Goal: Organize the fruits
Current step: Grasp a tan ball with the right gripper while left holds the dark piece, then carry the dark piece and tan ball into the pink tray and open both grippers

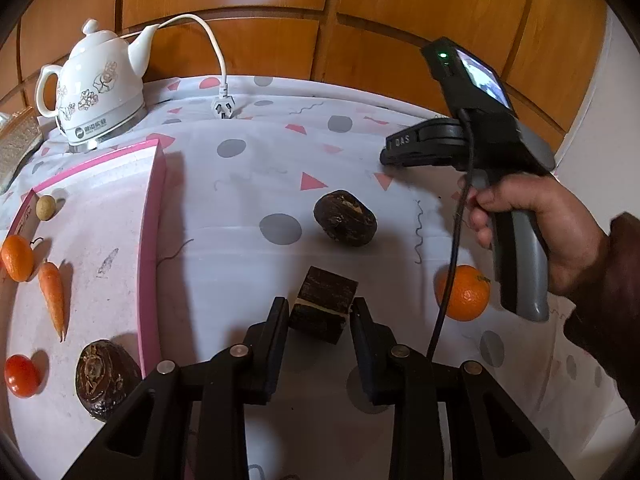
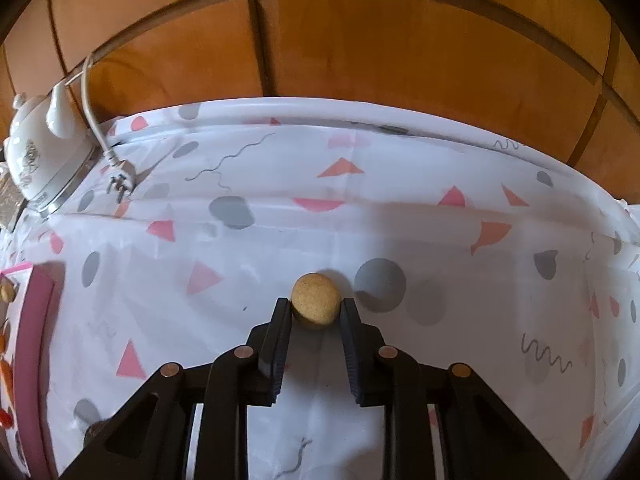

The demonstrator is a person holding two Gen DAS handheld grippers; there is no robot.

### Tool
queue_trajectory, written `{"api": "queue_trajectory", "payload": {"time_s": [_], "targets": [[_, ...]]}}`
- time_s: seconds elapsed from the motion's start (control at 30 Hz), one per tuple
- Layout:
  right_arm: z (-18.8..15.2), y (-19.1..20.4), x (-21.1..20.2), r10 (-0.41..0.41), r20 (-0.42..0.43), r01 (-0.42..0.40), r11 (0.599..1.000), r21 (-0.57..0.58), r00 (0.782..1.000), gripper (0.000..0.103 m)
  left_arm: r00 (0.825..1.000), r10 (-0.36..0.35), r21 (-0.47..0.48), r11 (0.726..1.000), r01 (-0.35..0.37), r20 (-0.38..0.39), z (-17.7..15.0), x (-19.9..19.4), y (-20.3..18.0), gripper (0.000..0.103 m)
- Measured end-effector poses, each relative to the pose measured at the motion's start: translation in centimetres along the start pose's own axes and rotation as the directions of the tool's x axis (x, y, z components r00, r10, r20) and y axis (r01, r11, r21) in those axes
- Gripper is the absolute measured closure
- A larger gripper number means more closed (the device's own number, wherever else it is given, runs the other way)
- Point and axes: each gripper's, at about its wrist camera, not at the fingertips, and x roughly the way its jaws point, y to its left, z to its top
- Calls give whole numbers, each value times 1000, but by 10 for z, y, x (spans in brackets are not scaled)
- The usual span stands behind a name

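My left gripper (image 1: 320, 308) is shut on a dark brown cut piece of fruit (image 1: 325, 304) just above the tablecloth. A round dark fruit (image 1: 345, 218) lies beyond it and an orange (image 1: 464, 293) lies to the right. My right gripper (image 2: 315, 307) is shut on a small round tan fruit (image 2: 315, 298) above the cloth; that gripper's body (image 1: 480, 136) shows in the left wrist view, held by a hand. A pink tray (image 1: 150, 216) on the left holds a small tan fruit (image 1: 45, 208), an orange (image 1: 17, 258), a carrot (image 1: 54, 298), a tomato (image 1: 22, 375) and a dark fruit (image 1: 102, 378).
A white electric kettle (image 1: 94, 88) stands at the back left, its cord and plug (image 1: 222, 108) lying on the cloth. A wood-panelled wall (image 1: 360, 20) rises behind the table. The pink tray's edge (image 2: 34, 340) shows at the left of the right wrist view.
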Motion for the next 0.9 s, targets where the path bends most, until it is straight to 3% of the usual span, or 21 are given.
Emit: {"api": "queue_trajectory", "payload": {"time_s": [0.47, 0.6, 0.73, 0.9], "targets": [[-55, -14, -59, -15, 39, 15, 1000, -5, 999, 79, 999, -15, 37, 999, 13, 42, 2, -12, -13, 75], [-72, -24, -75, -24, 52, 22, 999, 32, 998, 79, 997, -71, -13, 997, 72, 23, -1, -11, -5, 74], [-86, -33, -92, -22, 73, 17, 998, 60, 997, 79, 994, -106, -57, 993, 106, 2, -3, -9, 2, 54], [-104, -41, -108, -4, 94, -4, 996, 86, 996, 79, 995, -95, -5, 995, 95, -2, -2, -10, -3, 52]]}}
